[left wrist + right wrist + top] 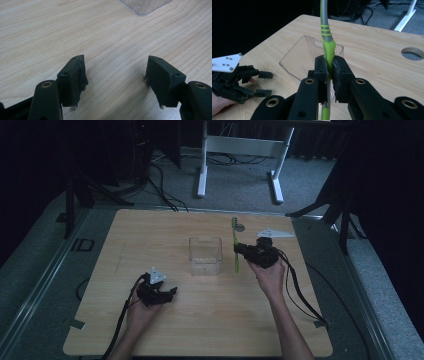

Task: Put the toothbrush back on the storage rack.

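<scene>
A long utensil (235, 251) with a bright green handle and a grey metal shaft lies in line with the table's depth, just right of a clear plastic container (205, 255). My right gripper (239, 249) is shut on the green handle (329, 47), which runs up between the pads, with the container (297, 57) beyond it. Whether the utensil touches the table I cannot tell. My left gripper (170, 292) sits near the front left, open with nothing between its fingers; in the left gripper view the gripper (115, 75) is over bare wood, and a corner of the container (145, 6) shows at the top.
The wooden table (150, 230) has a round cable hole (240, 227) behind the utensil, also visible as a hole (413, 53) in the right gripper view. A white desk frame (202, 165) stands on the floor beyond the table. Cables trail from both grippers toward the front edge.
</scene>
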{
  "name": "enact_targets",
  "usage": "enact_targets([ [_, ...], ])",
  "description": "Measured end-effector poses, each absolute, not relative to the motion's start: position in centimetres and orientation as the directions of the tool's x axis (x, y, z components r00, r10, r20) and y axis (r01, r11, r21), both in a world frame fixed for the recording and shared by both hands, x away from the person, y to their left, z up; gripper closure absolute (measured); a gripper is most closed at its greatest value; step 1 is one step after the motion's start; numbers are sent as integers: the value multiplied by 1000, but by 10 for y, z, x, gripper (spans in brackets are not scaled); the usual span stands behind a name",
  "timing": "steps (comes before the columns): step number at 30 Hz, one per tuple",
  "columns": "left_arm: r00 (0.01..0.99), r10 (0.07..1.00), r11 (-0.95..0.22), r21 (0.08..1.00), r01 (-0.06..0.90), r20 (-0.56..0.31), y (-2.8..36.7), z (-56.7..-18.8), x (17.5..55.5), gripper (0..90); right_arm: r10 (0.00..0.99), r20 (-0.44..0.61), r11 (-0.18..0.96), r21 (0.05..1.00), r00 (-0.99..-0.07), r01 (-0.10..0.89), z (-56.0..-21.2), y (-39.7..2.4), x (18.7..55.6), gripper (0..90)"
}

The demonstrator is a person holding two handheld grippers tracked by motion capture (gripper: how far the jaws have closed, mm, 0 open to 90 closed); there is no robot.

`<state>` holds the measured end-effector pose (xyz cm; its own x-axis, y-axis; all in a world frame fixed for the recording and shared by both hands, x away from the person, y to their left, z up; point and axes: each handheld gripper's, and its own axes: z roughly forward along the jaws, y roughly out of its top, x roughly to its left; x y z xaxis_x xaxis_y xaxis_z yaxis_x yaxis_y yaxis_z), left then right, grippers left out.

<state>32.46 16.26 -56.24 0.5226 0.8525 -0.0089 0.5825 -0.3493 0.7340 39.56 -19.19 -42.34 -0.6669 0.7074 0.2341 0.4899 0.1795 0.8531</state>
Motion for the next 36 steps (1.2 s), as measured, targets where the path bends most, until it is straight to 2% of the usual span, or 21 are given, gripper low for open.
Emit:
enact_targets([
  [36, 524, 852, -350, 733, 583, -9, 162, -562, 325, 325, 645, 370, -15, 881, -669, 473, -421, -184, 410, 824],
])
